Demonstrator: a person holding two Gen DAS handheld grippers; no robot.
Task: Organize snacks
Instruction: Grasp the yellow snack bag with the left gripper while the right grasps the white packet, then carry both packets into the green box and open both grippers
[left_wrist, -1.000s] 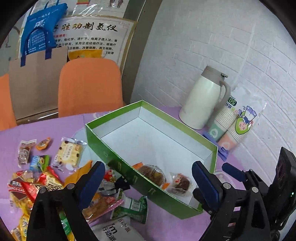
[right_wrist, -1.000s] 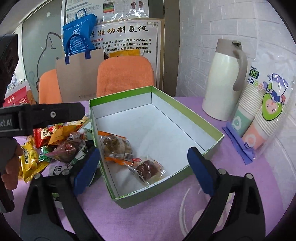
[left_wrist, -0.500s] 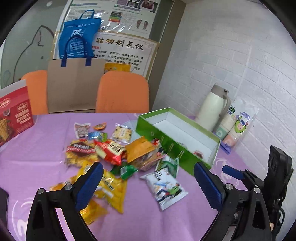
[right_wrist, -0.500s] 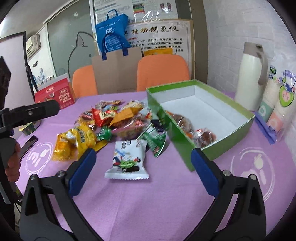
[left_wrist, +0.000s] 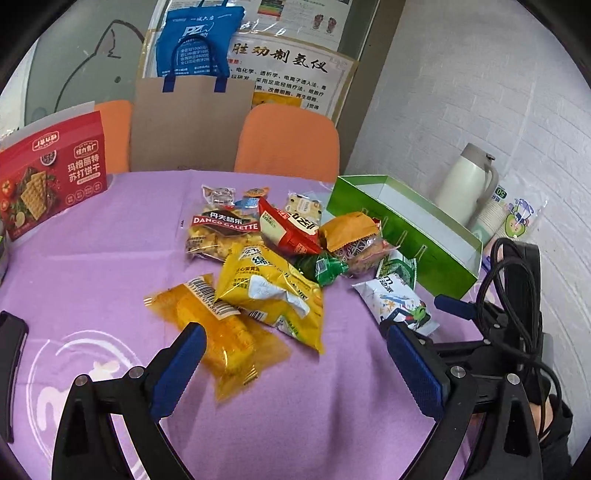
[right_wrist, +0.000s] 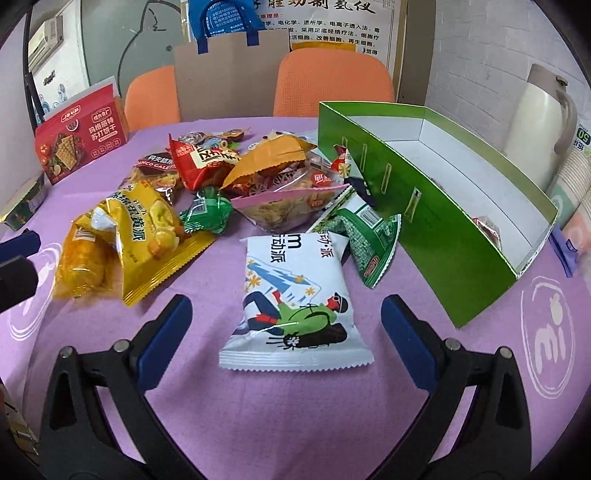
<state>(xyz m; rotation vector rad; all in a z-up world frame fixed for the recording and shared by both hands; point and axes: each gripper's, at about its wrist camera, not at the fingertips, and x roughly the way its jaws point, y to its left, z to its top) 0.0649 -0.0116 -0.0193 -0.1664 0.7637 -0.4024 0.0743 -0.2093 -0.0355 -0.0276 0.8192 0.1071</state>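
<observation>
A green box (left_wrist: 406, 229) with a white inside stands open at the right of the purple table. One wrapped snack (right_wrist: 487, 229) shows in its near corner. A pile of snack packets lies left of it. My left gripper (left_wrist: 295, 354) hangs open just short of a clear orange packet (left_wrist: 218, 328) and a yellow packet (left_wrist: 269, 288). My right gripper (right_wrist: 288, 317) is open too, its fingers on either side of the near end of a white cartoon packet (right_wrist: 291, 295), apart from it. Neither gripper holds anything.
A red cracker box (left_wrist: 51, 173) stands at the far left. A cream thermos (left_wrist: 469, 181) and a sleeve of paper cups (left_wrist: 513, 218) sit behind the green box by the brick wall. Orange chairs (left_wrist: 288, 140) and a paper bag (left_wrist: 192, 122) line the far edge.
Both grippers have drawn back from over the green box, then come down closer to the snack pile left of it. Both stay open with nothing held.
</observation>
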